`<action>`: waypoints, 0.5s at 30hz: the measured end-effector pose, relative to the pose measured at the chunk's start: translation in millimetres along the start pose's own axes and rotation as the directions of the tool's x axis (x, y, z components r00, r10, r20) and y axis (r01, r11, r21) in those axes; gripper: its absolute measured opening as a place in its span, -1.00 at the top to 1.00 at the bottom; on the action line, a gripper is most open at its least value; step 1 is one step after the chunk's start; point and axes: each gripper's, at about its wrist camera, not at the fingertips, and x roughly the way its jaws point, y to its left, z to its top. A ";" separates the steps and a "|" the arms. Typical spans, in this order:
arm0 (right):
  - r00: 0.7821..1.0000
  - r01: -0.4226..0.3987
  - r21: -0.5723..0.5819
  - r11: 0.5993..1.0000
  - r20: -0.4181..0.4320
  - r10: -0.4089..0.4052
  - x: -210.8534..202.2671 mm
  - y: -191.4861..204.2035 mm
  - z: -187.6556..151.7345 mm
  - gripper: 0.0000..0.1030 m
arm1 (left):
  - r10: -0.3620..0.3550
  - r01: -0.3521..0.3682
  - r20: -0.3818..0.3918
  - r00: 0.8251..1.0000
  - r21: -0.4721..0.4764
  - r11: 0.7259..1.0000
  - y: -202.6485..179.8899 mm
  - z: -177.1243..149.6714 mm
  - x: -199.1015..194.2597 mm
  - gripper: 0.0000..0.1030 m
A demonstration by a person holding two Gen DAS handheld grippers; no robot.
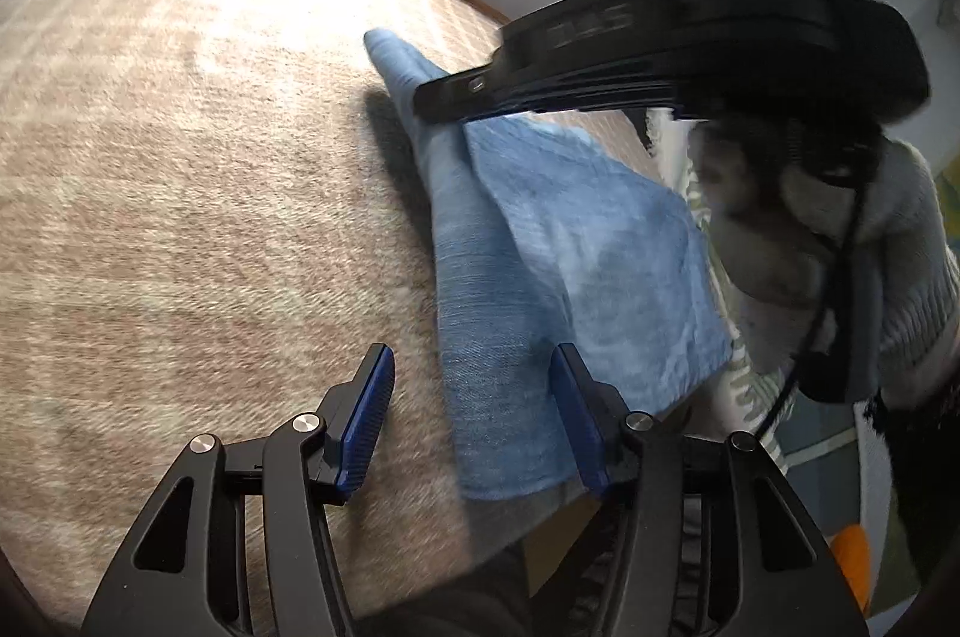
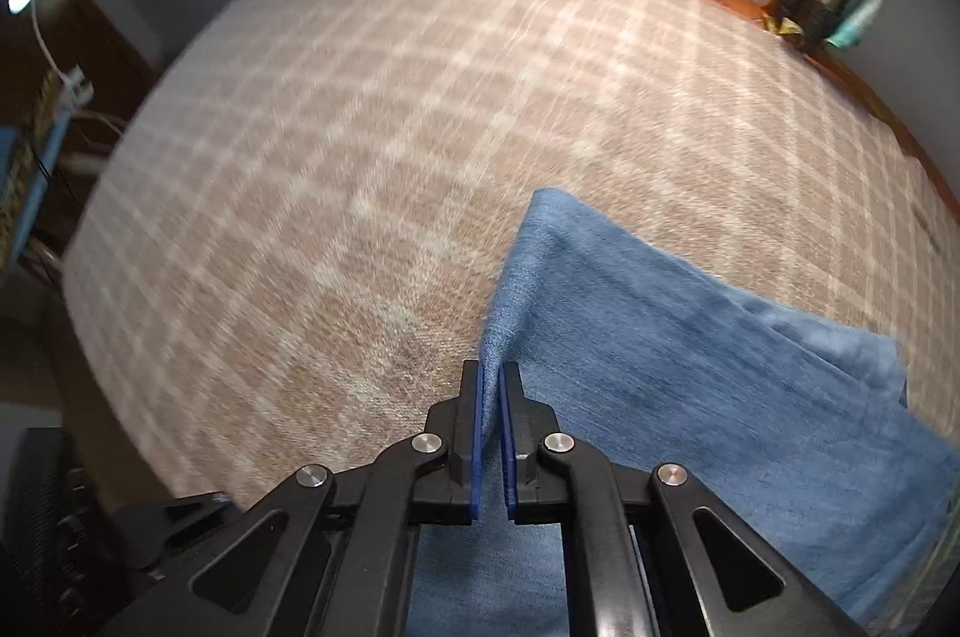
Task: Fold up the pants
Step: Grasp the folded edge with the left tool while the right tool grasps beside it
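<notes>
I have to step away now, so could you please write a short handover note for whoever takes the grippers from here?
Right gripper: shut on an edge of the blue pants, lifting it off the plaid blanket.
Left gripper: open, fingers on either side of the pants' near end, gripping nothing.
Pants: lying on the blanket near its edge, one layer already over another.
Done: apparently a first fold, though I can't be sure.
Left: carry the pinched edge across, release, flatten, finish folding.
</notes>
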 end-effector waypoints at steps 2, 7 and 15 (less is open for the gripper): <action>1.000 -0.018 0.016 1.000 0.022 0.017 -9.0 -7.2 -2.2 0.96 | -0.023 0.023 0.008 1.000 -0.009 1.000 -2.4 -0.8 3.6 -0.01; 0.998 -0.045 0.040 0.998 0.047 0.043 -16.9 -11.4 -3.9 0.96 | -0.032 0.031 0.042 0.999 0.035 0.999 -17.0 -2.7 4.2 0.44; 0.998 -0.047 0.051 0.998 0.032 0.046 -9.8 -8.6 0.2 0.21 | -0.008 -0.004 0.121 0.993 0.092 0.996 -37.2 -10.6 -2.6 0.71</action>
